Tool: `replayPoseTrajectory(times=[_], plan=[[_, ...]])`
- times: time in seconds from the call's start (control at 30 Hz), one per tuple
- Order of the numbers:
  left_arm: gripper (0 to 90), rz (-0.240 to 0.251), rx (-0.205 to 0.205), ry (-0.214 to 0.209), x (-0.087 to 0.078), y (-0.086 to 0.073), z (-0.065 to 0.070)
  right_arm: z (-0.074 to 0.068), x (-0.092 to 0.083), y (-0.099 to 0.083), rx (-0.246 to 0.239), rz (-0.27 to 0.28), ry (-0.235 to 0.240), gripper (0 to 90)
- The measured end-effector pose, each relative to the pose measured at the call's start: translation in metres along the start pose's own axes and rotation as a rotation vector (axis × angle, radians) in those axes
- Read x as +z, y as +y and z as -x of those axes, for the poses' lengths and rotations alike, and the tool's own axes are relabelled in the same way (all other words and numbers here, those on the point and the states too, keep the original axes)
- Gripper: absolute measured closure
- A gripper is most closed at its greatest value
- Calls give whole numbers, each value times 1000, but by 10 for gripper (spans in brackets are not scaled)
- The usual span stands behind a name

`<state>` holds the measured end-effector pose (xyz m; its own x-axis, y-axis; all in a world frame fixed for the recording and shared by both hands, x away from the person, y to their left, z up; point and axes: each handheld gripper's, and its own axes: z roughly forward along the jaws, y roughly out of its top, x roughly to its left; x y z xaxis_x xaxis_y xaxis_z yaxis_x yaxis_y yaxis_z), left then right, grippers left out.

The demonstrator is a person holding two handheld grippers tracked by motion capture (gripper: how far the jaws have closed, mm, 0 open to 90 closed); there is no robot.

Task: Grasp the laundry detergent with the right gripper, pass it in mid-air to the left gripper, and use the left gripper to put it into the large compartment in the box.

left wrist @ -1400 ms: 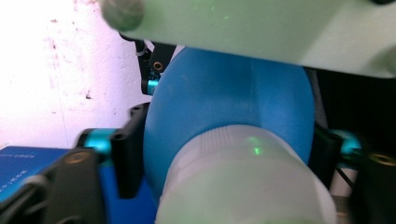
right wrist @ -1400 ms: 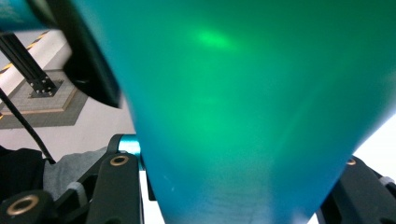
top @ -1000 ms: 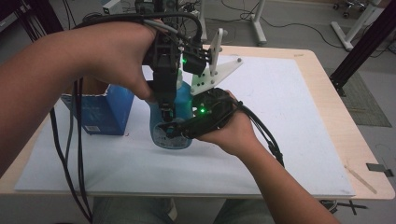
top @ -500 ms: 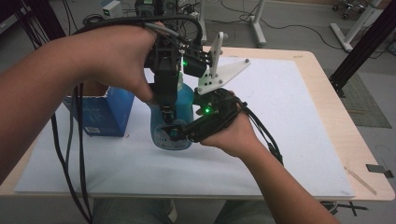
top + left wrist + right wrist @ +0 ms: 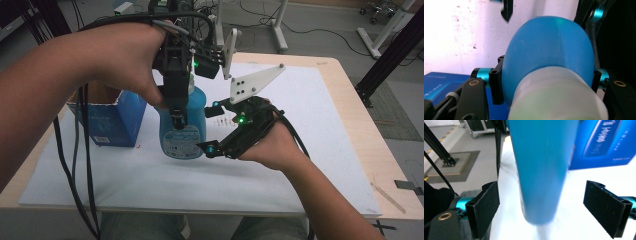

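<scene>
High view first: a blue plastic bottle (image 5: 182, 125), smooth and rounded at the shoulders with a printed label low on its front, stands upright on the white sheet (image 5: 310, 165) that covers the wooden table (image 5: 350, 100). Just to its left sits an open blue cardboard box (image 5: 107, 122). The left gripper (image 5: 176, 112) comes down from above in a hand whose fingers wrap its body, jaws clamped on the bottle's upper part. The right gripper (image 5: 212, 127) lies level at the bottle's right side, held in an upturned palm with its white three-cornered plate raised. A second ago it was tight against the bottle's lower body; now it sits a little back to the right, and its jaws have just been opening. The bottle has kept its place.

Left gripper view: the black jaws press both flanks of the glossy blue bottle (image 5: 549, 50) just below its ribbed white cap (image 5: 556, 97). A corner of the box (image 5: 441, 82) shows at lower left.

Right gripper view: two flat, matte black pads (image 5: 486, 207) stand well apart, each clear of the bottle (image 5: 541, 170) between them. The picture is blurred, so its base can't quite be made out. The box (image 5: 606, 142) stands behind.
</scene>
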<state>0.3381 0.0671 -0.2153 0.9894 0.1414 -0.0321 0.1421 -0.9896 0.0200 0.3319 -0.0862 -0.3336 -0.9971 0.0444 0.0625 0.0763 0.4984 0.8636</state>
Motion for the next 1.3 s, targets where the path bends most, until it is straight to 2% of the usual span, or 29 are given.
replayPoseTrajectory(times=[0.1,0.17,0.27,0.43,0.53,0.67,0.7,0.73,0.8,0.97,1.1,1.3], plan=[[371,5,-11,3,-4,-2,-2,3,-8,-1,-7,-32,-23,103],[371,9,-22,5,-7,-4,-3,5,-14,-2,-4,-63,-55,24],[371,16,-45,8,-13,-6,-6,9,-22,-3,-22,-124,-79,23],[371,45,-140,3,-30,-14,-13,15,-33,0,-50,-252,-100,6],[371,67,-197,-5,-44,-20,-18,19,-39,3,-72,-353,-117,6],[371,85,-264,-4,-61,-29,-23,23,-45,7,-95,-420,-127,6],[371,85,-264,-4,-61,-29,-23,23,-45,7,-95,-420,-127,6],[371,101,-309,-2,-70,-36,-28,24,-46,8,-100,-431,-127,6],[371,103,-360,5,-79,-44,-33,26,-50,11,-108,-457,-134,6],[371,105,-493,48,-97,-69,-45,26,-53,15,-119,-463,-133,6],[371,111,-614,71,-107,-93,-53,27,-52,15,-123,-470,-132,6],[371,92,-770,81,-118,-127,-66,29,-51,14,-126,-472,-132,6]])
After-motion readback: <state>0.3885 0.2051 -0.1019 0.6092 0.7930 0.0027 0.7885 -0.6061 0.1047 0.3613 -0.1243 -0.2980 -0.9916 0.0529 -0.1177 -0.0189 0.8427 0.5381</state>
